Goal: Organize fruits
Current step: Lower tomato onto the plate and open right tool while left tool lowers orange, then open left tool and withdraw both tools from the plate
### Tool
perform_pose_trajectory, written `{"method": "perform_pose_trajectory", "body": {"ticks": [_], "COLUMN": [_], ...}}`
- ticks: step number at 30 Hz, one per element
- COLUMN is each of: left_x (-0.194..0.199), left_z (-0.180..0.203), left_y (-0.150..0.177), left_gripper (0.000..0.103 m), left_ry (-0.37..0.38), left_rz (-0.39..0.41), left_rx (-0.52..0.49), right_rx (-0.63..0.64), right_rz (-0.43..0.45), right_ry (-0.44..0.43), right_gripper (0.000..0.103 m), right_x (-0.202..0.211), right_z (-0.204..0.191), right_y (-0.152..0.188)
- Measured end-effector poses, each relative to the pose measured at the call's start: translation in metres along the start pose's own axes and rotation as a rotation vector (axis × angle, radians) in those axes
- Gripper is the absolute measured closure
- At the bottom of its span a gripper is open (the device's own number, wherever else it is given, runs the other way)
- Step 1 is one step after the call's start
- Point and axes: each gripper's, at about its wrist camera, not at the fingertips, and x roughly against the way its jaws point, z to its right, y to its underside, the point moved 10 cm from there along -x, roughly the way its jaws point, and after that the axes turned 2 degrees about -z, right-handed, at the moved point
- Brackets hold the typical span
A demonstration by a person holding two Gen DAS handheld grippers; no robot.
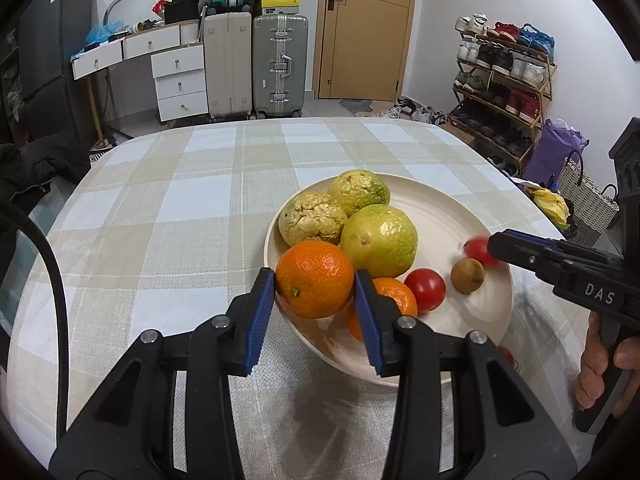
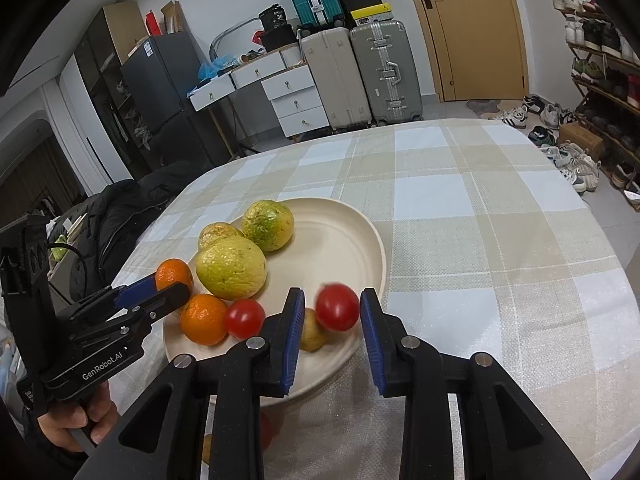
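I am holding an orange in my left gripper, the two blue pads pressing on its opposite sides, at the lower centre of the left wrist view. The orange is hanging over the near-left rim of the cream plate; in my judgement this keeps it clear of the pile while I am choosing a free spot for it.

My right gripper is standing wide apart, low in the middle of the right wrist view. A red tomato is sitting between its pads with a gap showing on both sides, and its outline is blurring, so it is in motion; I cannot tell whether it is resting on the plate or in the air.

The fruit is collecting on the plate at frame centre. Three large yellow-green fruits are crowding the far-left part, two of them wrinkled and one smooth. A second orange, a second tomato and a small brown fruit are lining the near side. The skins are looking glossy and round, so I am expecting them to roll. The plate is resting on a checked tablecloth.
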Motion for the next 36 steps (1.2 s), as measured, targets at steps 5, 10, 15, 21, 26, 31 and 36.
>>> {"method": "perform_pose_trajectory", "body": {"ticks": [5,10,15,21,26,31,36], "left_x": [-0.001,-0.001,0.015,0.043,0.064,0.085,0.098], "left_z": [0.0,0.0,0.004,0.012,0.019,0.026,0.032], "left_y": [0.001,0.001,0.002,0.008,0.021,0.031,0.042], "left_gripper": [0.065,0.065,0.042,0.018,0.001,0.001,0.001], "left_ry": [-0.001,-0.005,-0.013,-0.013,-0.011,-0.008,0.0], "left_rz": [-0.001,-0.003,0.029,0.077,0.083,0.093,0.085], "left_rx": [0.002,0.006,-0.013,-0.033,-0.044,-0.045,-0.056], "right_rx": [0.014,0.028,0.046,0.068,0.072,0.103,0.106], "right_rz": [0.008,0.019,0.029,0.064,0.072,0.062,0.038], "right_ry": [0.004,0.009,0.02,0.035,0.029,0.05,0.043], "right_gripper": [0.063,0.053,0.041,0.012,0.0,0.0,0.0], "right_x": [0.007,0.015,0.025,0.044,0.058,0.062,0.062], "right_z": [-0.001,-0.003,-0.005,-0.01,-0.012,-0.016,-0.016], "right_y": [0.001,0.005,0.009,0.016,0.021,0.029,0.039]}}
